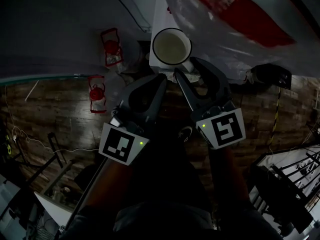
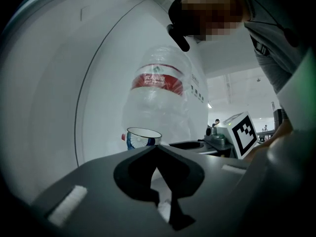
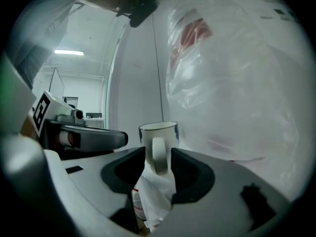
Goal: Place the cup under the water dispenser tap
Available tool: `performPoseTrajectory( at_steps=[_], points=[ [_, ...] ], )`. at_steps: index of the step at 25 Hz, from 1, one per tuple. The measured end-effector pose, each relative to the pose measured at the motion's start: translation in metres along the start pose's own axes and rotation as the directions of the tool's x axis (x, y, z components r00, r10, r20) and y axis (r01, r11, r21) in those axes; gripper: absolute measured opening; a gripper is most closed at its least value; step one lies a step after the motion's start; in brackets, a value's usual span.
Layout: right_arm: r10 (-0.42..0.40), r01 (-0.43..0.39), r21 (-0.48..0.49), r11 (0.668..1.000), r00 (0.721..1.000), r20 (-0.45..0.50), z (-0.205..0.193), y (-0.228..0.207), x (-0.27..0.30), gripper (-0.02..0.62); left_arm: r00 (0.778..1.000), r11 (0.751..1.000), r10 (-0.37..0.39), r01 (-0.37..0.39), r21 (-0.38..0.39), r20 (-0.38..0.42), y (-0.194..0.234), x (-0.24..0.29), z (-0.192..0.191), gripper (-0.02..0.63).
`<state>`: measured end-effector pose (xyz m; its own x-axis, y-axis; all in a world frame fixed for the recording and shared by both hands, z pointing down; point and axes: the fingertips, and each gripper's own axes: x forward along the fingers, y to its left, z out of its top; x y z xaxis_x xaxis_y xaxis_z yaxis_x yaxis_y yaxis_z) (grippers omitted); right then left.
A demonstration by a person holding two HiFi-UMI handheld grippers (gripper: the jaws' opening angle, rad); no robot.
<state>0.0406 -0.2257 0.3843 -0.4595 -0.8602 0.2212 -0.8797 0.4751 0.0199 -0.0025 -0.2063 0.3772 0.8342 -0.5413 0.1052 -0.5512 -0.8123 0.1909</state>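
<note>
Grasping looks under way: cup (image 1: 171, 46) stands just beside the bottle (image 1: 235, 14), its handle (image 3: 159, 154) between the right tool's (image 1: 186, 67) parted jaws, unpinched. Left tool (image 1: 162, 77) is closed and empty. Next, clamp squarely on the handle, then lift.

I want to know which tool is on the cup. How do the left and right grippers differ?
The left gripper has its jaws together with nothing between them. The right gripper has its jaws apart, with the handle of the cup between them. The left gripper's tips stop short of the cup, while the right gripper's tips reach its handle. Both grippers point toward the cup, side by side.
</note>
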Motion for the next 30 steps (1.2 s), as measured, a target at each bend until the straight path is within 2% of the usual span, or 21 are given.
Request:
performPoseTrajectory(
  at_steps=[2,9,17,30],
  points=[
    [0.003,-0.003,-0.019,1.0,1.0,-0.004,-0.001,-0.001,0.005,0.169,1.0,1.0,0.002,-0.002,-0.007,0.005,0.003,0.001,-0.001,0.008],
    [0.001,0.0,-0.113,0.994,1.0,0.001,0.0,0.003,0.007,0.072,1.0,0.999,0.013,-0.013,-0.029,0.002,0.009,0.0,-0.009,0.008],
    [-0.009,0.011,-0.107,0.994,1.0,0.023,0.0,0.003,0.004,0.066,1.0,0.999,0.023,-0.023,-0.023,-0.002,0.011,-0.004,-0.015,0.008],
    [0.03,-0.023,-0.082,0.996,0.996,0.086,0.015,0.02,-0.033,0.064,0.997,0.998,0.069,-0.069,-0.007,0.022,-0.002,-0.02,-0.005,0.008]
  ],
)
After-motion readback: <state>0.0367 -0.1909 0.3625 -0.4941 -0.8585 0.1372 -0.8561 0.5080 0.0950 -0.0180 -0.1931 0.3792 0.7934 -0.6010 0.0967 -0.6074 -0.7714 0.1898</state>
